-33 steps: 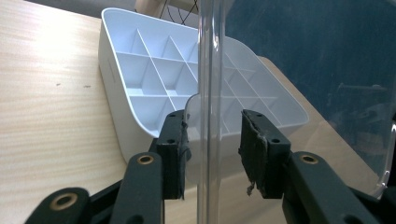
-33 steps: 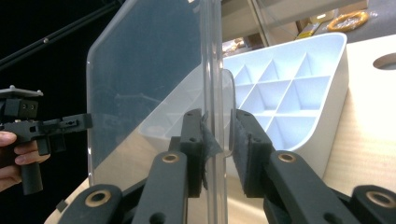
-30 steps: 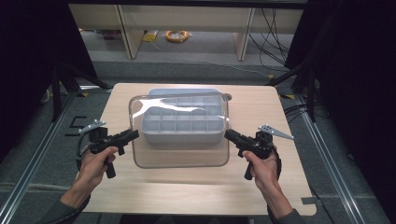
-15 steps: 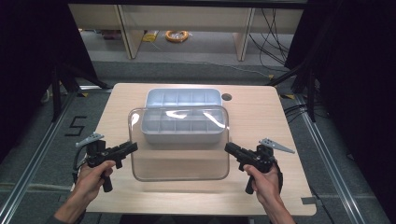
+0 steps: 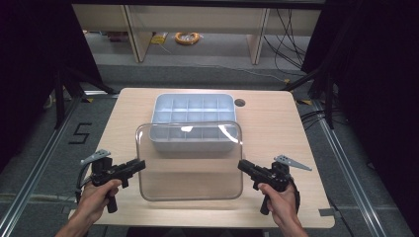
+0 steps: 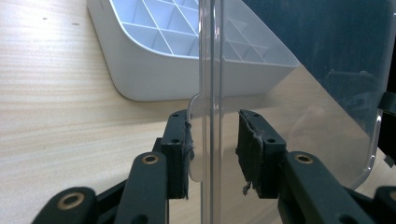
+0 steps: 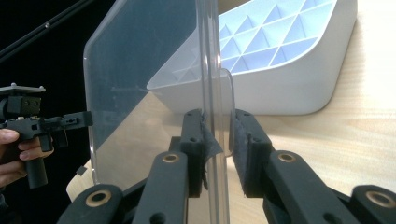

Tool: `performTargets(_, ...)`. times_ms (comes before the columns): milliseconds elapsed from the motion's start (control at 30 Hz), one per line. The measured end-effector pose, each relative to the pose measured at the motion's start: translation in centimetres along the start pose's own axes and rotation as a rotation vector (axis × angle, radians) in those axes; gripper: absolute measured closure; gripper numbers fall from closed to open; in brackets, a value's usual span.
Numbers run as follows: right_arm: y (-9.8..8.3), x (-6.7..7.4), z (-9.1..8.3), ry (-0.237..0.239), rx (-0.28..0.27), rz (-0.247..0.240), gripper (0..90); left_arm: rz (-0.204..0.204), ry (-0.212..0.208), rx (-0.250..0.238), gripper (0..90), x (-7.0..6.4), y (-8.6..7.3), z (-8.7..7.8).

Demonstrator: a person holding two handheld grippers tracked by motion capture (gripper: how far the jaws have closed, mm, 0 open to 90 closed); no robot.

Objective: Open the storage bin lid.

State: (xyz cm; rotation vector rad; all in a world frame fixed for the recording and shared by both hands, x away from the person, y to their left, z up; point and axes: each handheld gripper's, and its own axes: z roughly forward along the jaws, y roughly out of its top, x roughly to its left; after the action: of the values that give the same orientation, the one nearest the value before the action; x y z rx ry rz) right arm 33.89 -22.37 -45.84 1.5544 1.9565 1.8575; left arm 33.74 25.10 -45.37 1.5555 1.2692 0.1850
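Note:
A clear plastic lid (image 5: 190,163) with rounded corners hangs between my two grippers, above the table's front half. My left gripper (image 5: 141,164) is shut on its left edge and my right gripper (image 5: 242,165) on its right edge. In the left gripper view the jaws (image 6: 212,140) straddle the lid's rim and small tab. In the right gripper view the pads (image 7: 217,135) press the rim from both sides. Behind the lid a white compartment tray (image 5: 192,97) sits on the table, and the lid's far edge overlaps its front wall. The tray (image 6: 154,79) has several empty cells.
The wooden table (image 5: 276,128) has a small round hole (image 5: 239,102) right of the tray. Bare wood lies on both sides of the tray. Beyond the table are shelf legs and a yellow cable coil (image 5: 188,38) on the floor.
Both grippers have carried the lid toward the person and lower. It covered most of the tray before and now overlaps just the tray's front edge.

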Motion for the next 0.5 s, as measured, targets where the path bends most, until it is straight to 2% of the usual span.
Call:
performTargets(33,-0.1,-0.2,0.0,-0.013,0.004,-0.026,75.9,0.002,-0.005,-0.001,64.5,0.0,-0.2,0.0)
performTargets(100,-0.4,-0.3,0.0,-0.013,0.008,-0.026,75.8,0.003,0.002,0.017,64.7,0.0,-0.5,-0.1)
performTargets(200,-0.7,-0.4,-0.1,-0.012,0.013,-0.019,75.9,-0.002,-0.01,0.016,64.7,0.1,-0.8,0.1)
performTargets(233,-1.0,-0.2,-0.2,-0.01,0.021,0.015,75.9,-0.002,-0.001,0.023,64.6,0.1,-1.0,0.1)
performTargets(267,-1.2,-0.5,-0.2,-0.01,0.027,-0.006,75.8,-0.002,0.002,0.032,64.7,0.1,-1.0,0.0)
performTargets(300,-1.4,-0.5,-0.3,-0.019,0.033,0.012,75.8,-0.004,-0.003,0.032,64.8,0.1,-1.1,0.0)
performTargets(333,-1.6,-0.7,-0.3,-0.021,0.033,-0.008,75.7,-0.004,-0.001,0.037,64.8,0.1,-1.2,0.0)
performTargets(367,-1.7,-0.5,-0.4,-0.013,0.041,0.031,75.6,0.003,-0.007,0.028,64.8,0.0,-1.3,0.1)
performTargets(400,-1.7,-0.5,-0.4,-0.013,0.041,0.031,75.6,0.003,-0.007,0.028,64.8,0.0,-1.3,0.1)
performTargets(467,-2.0,-1.0,-0.3,-0.021,0.036,0.001,75.5,0.008,-0.002,0.038,64.9,-0.2,-1.4,-0.1)
performTargets(500,-2.3,-0.9,-0.5,-0.023,0.048,0.019,75.5,0.013,0.002,0.052,65.0,-0.2,-1.5,-0.2)
